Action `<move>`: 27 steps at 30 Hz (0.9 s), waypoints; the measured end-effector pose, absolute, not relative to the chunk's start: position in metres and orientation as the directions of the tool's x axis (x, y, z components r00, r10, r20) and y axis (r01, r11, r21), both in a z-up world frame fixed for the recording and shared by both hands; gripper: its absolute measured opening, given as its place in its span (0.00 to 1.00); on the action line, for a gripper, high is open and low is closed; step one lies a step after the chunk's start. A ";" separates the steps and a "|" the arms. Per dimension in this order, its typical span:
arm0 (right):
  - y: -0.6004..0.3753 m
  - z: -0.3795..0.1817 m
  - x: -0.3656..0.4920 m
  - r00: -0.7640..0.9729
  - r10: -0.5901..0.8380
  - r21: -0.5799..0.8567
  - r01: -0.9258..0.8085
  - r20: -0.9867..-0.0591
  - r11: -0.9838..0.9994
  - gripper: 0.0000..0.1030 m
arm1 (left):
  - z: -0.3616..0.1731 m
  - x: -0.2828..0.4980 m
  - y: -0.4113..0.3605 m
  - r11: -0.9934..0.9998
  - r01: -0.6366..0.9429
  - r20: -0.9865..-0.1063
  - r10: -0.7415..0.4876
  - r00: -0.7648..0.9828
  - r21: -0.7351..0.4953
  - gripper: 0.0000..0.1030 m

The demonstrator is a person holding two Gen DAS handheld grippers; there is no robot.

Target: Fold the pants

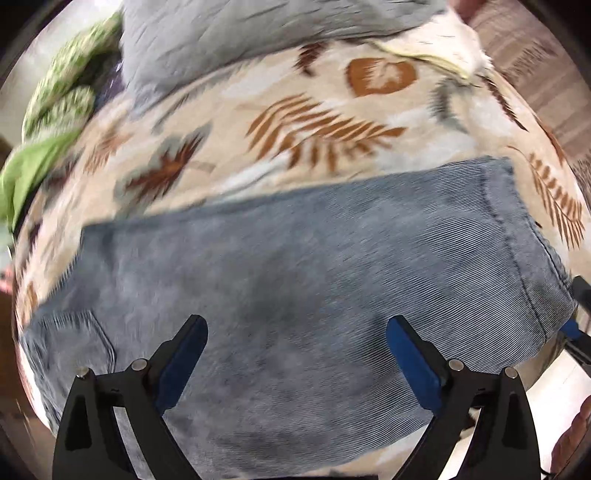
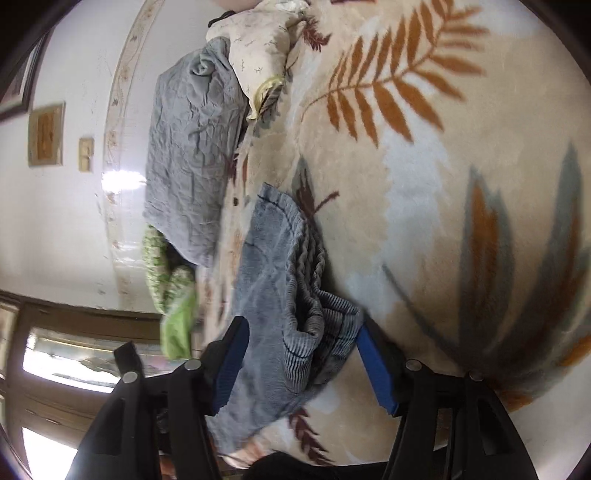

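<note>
**Ana:** Starting at the fingers: the left gripper (image 1: 297, 332) has its blue pads spread wide apart, nothing between them, hovering over the flat middle of the pants (image 1: 295, 266).

**Ben:** And the right gripper (image 2: 301, 332)?

**Ana:** Fingers apart too, straddling the bunched waistband end of the pants (image 2: 284, 295). Cloth sits between the pads, but they are not pinched on it. Whether a pad touches the fabric, I cannot tell.

**Ben:** Where do the pants lie?

**Ana:** On a bed, over a cream blanket (image 1: 332, 122) printed with rust and grey leaves. From the left wrist view they look spread as one smooth grey-blue slab, a back pocket (image 1: 77, 339) at the lower left and a stitched hem edge at the right.

**Ben:** So how far along?

**Ana:** My read: at least one fold is in, since layers stack up at the end in the right wrist view. It remains a long panel, so a further fold probably remains.

**Ben:** Anything around?

**Ana:** A grey quilt (image 1: 229, 33) at the far side, a pale pillow (image 2: 255, 51) beside it, and something green (image 1: 55, 110) at the left edge. All well apart from the pants.
</note>
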State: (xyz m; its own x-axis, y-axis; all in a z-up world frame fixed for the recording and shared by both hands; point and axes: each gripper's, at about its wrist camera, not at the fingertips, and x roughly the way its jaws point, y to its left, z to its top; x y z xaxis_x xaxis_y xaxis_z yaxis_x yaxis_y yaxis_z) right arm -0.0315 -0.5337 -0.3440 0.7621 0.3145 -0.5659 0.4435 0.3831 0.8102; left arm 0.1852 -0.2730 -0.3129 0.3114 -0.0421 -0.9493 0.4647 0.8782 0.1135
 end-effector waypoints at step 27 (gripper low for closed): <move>-0.535 -0.344 0.042 0.619 0.417 0.734 0.444 -0.666 0.514 0.18 | -0.306 0.183 -0.200 0.902 0.428 -0.950 -0.086 0.301 0.054 1.00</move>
State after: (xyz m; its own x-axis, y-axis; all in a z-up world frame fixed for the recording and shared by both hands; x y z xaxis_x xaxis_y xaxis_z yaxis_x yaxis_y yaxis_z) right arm 0.0415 -0.5349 -0.3439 0.6187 0.4167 -0.6660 0.4435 0.5144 0.7339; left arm 0.1834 -0.1997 -0.3064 0.3010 -0.0863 -0.9497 0.4277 0.9024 0.0536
